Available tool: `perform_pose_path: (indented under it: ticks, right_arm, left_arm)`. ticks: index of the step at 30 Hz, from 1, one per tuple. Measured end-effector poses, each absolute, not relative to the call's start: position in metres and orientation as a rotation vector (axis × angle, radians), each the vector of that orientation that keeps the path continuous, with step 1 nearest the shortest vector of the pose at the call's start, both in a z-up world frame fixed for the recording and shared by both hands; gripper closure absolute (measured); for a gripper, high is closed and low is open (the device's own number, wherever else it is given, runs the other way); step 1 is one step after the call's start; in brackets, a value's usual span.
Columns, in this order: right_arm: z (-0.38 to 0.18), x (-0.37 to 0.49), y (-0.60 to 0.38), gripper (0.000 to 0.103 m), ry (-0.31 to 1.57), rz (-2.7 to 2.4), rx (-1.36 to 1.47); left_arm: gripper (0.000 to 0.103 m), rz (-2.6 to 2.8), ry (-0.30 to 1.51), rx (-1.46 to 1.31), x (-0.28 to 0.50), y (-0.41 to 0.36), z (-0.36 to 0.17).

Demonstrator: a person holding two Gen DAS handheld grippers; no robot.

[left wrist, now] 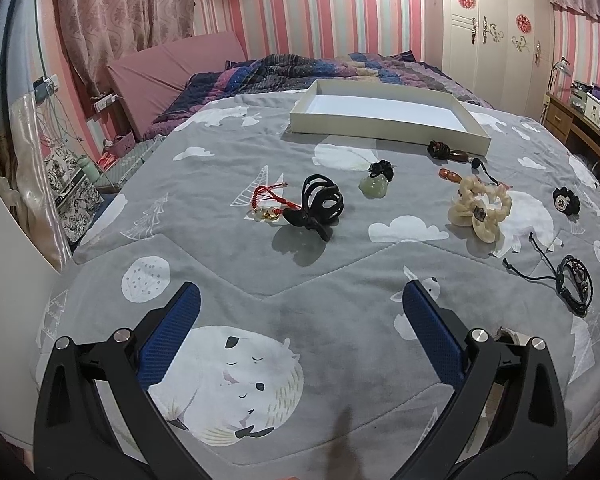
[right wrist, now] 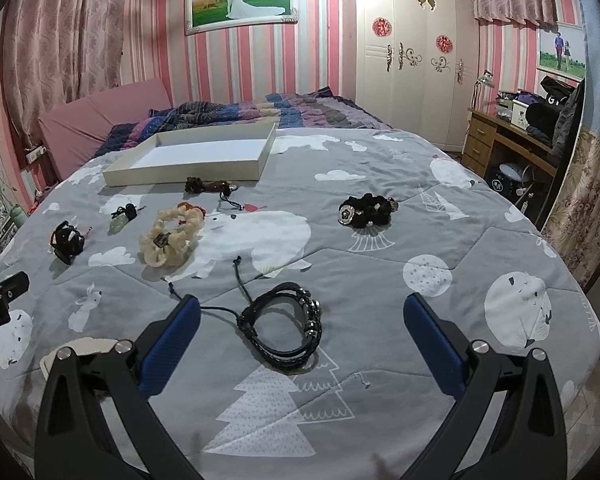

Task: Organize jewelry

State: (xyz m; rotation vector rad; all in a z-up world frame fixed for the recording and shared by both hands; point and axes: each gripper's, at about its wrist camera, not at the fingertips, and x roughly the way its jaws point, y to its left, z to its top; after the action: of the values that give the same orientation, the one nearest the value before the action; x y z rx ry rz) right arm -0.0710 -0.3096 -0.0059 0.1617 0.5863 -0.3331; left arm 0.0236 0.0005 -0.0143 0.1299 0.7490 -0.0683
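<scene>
Left gripper [left wrist: 300, 300] and right gripper [right wrist: 302, 312], jaws apart, above the bed [right wrist: 380, 280]; black bracelet [right wrist: 284, 326] between the right jaws (untouched); white tray [right wrist: 188, 160] beyond.

I'm counting one white tray [right wrist: 188, 168], two scrunchies: cream [right wrist: 170, 236], black [right wrist: 366, 210]; one braided bracelet [right wrist: 288, 328], one claw clip [left wrist: 320, 202], perhaps four pendants.

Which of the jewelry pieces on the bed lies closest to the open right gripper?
The black braided bracelet, lying just ahead between the right gripper's fingers; the cream scrunchie and the others sit farther up the bed.
</scene>
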Motion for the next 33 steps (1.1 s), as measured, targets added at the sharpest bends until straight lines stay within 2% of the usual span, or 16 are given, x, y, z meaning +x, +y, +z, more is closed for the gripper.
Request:
perform_pose_path:
  ticks: [33]
  right_arm:
    - [-0.011,-0.0684,-0.3133,0.002,0.622,-0.315,0.19]
  left_arm:
    - [0.003,-0.096,0.781,0.131,0.0273,-0.0024,-0.0183]
